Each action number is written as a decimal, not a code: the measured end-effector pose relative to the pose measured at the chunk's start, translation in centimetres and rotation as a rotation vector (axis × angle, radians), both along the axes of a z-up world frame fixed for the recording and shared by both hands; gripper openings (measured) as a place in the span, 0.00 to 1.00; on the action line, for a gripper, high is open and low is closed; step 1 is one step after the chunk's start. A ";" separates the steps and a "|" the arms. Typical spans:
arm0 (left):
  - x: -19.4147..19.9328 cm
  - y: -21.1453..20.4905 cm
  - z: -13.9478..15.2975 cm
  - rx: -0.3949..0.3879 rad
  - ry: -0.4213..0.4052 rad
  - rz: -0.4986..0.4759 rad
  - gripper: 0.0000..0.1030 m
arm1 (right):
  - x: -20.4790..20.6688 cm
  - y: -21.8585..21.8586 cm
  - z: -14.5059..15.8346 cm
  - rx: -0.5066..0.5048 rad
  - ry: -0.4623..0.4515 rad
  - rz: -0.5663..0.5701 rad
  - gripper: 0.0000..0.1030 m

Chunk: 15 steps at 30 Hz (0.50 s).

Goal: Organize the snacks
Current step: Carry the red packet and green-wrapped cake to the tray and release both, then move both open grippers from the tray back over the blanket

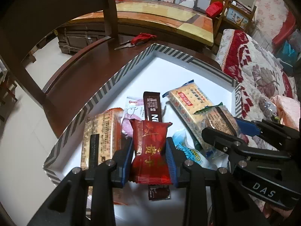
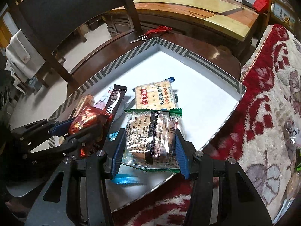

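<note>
While both packets hang over the striped box [image 1: 105, 86], the left gripper [image 1: 149, 158] has its blue pads closed partway on a red foil snack packet [image 1: 149, 150], pinching it across the middle with both crimped ends sticking out free. Over on the other side, the right gripper [image 2: 148, 148] stands a bit wider, its pads clamped on the flanks of a clear green-edged biscuit packet [image 2: 152, 137], label side up. Both loads sit above the white floor of the box, which rests on a dark wooden chair seat [image 1: 79, 75] just beside a red floral blanket [image 2: 263, 113]. Down inside the box lie a blue-edged cracker packet [image 2: 153, 97], a dark brown coffee stick [image 1: 152, 105], an orange biscuit packet [image 1: 102, 130] and a light blue packet [image 1: 188, 148]. By the look of them these are light, crinkly things. The foil looks slick and puffy, so a grip across the belly is the safe bet, not on a sealed fin. The biscuits inside that clear wrapper will probably crack if squeezed hard, so holding it by the long edges, gently, seems right.
</note>
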<state>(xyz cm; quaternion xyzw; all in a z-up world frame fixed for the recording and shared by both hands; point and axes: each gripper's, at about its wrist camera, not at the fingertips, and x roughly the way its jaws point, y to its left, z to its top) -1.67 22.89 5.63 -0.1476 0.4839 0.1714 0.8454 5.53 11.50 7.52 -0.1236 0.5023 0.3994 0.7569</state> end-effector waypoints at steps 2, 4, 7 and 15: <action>0.0 0.1 -0.1 0.004 0.010 0.010 0.36 | 0.1 0.0 -0.1 0.012 0.013 -0.010 0.48; -0.1 0.2 0.0 0.010 0.005 0.023 0.37 | 0.0 -0.1 0.0 0.035 0.023 -0.020 0.50; -0.3 0.7 0.1 0.005 0.004 0.047 0.49 | 0.1 -0.4 0.1 0.063 0.051 -0.029 0.52; -0.7 -0.2 1.3 0.043 -0.026 0.036 0.63 | -0.3 -2.7 1.2 0.112 0.053 -0.078 0.52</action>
